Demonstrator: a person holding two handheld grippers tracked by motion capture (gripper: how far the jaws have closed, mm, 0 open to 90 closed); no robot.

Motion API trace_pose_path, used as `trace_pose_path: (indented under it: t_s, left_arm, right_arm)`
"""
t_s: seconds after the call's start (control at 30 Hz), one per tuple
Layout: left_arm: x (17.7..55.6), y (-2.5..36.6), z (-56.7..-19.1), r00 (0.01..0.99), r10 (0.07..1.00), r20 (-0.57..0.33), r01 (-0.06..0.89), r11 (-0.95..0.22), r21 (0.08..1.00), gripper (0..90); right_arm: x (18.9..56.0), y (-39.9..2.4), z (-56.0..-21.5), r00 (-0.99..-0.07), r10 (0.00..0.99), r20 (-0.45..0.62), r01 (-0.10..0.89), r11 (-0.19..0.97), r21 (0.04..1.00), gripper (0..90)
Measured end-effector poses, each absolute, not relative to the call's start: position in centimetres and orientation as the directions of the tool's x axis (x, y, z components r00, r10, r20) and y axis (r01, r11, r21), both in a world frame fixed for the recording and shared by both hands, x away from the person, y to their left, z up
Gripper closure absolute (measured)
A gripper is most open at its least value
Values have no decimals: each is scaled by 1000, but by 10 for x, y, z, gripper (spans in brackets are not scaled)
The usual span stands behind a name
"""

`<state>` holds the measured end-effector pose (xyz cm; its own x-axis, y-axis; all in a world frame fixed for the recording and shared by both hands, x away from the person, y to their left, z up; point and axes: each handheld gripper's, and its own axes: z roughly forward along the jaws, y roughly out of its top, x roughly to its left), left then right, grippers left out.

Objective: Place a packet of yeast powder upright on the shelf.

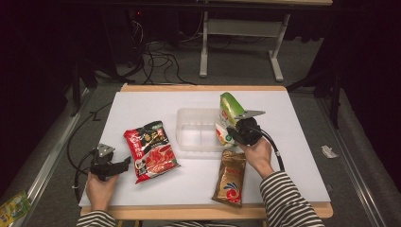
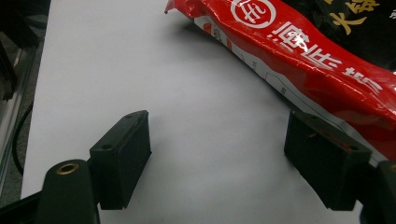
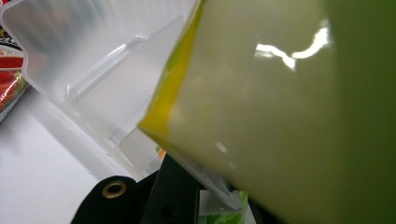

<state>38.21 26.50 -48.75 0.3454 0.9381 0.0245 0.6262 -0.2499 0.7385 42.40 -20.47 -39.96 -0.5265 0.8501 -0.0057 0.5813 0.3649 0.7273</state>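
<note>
A green snack bag [image 1: 230,109] stands upright over the right rim of a clear plastic bin [image 1: 189,137], with my right gripper [image 1: 229,134] shut on its lower part. In the right gripper view the green bag [image 3: 280,121] is very close, with the bin [image 3: 93,70] behind it at the left and one black finger [image 3: 173,198] under it. A red and black snack bag [image 1: 150,150] lies flat to the left of the bin. My left gripper [image 1: 124,163] rests on the table beside that bag, open with nothing between its fingers; the red bag [image 2: 303,56] lies just past its right-hand pad [image 2: 322,158].
A gold and brown bag [image 1: 231,177] lies near the front edge of the white table [image 1: 142,106], under my right forearm. Cables and a table frame [image 1: 204,42] are on the floor beyond. A small green packet [image 1: 14,204] lies on the floor at the lower left.
</note>
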Motion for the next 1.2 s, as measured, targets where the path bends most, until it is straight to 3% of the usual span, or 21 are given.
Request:
trace_pose_path:
  t_s: [0.4,0.47,0.53,0.73,1.07,1.1,1.2]
  left_arm:
    - [382,265,-487,346,938,23,627,-249,738,229]
    - [382,265,-488,346,938,22,626,-248,739,229]
    - [383,266,-487,345,938,16,631,-245,736,228]
    - [383,266,-487,346,938,16,633,-246,734,227]
    - [383,265,-488,342,940,17,631,-243,737,227]
    - [383,265,-487,342,940,16,634,-243,734,227]
    - [383,266,-487,342,939,17,634,-244,733,227]
  right_arm:
    - [426,-211,-408,-515,857,28,598,336,728,850]
    - [427,-215,-407,-524,850,55,603,324,729,785]
    - [426,-219,-404,-532,842,91,608,305,733,639]
    - [415,-221,-396,-540,841,35,596,353,721,620]
    - [414,-215,-402,-569,822,-12,601,425,677,691]
    - [416,-210,-408,-578,815,-39,602,458,654,765]
    - [416,-210,-424,-576,817,-36,595,449,666,790]
